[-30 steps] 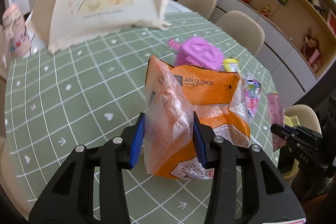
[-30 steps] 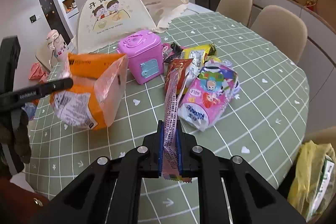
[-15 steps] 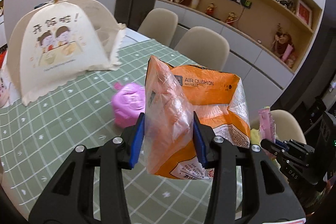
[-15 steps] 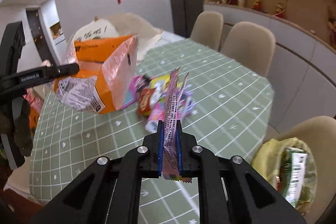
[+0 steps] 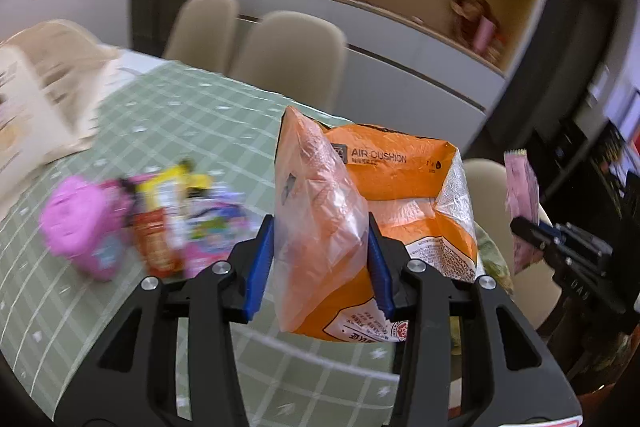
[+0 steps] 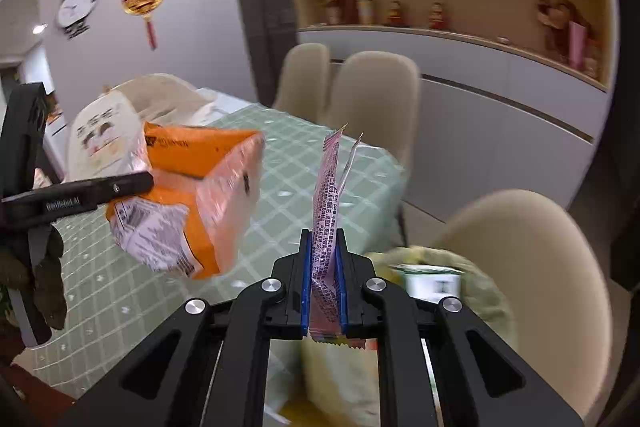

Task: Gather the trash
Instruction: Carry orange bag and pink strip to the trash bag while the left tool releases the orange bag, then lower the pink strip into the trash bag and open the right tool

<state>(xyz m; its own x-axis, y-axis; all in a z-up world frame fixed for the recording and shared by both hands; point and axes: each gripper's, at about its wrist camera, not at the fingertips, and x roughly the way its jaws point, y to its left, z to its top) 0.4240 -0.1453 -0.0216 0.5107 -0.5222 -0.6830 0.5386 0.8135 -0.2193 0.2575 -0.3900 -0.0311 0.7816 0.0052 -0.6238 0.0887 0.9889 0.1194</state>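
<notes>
My left gripper (image 5: 320, 259) is shut on an orange "AIR CUSHION" bag (image 5: 384, 211) and holds it in the air above the table's right edge; the bag also shows in the right wrist view (image 6: 188, 199). My right gripper (image 6: 324, 283) is shut on a thin pink wrapper (image 6: 326, 195), held upright; it also shows in the left wrist view (image 5: 520, 191). A yellow trash bag (image 6: 452, 283) with a green-and-white packet inside sits on a beige chair (image 6: 532, 267) just below and beyond my right gripper.
Several snack wrappers (image 5: 176, 215) and a pink toy box (image 5: 84, 227) lie on the green checked table (image 5: 160, 131). A cream mesh food cover (image 5: 36, 95) stands at the far left. More beige chairs (image 5: 292, 59) and a shelf wall lie behind.
Both grippers have swung right, away from the table's middle towards the chair with the yellow bag. Each still holds its item. The view is blurred by motion.
</notes>
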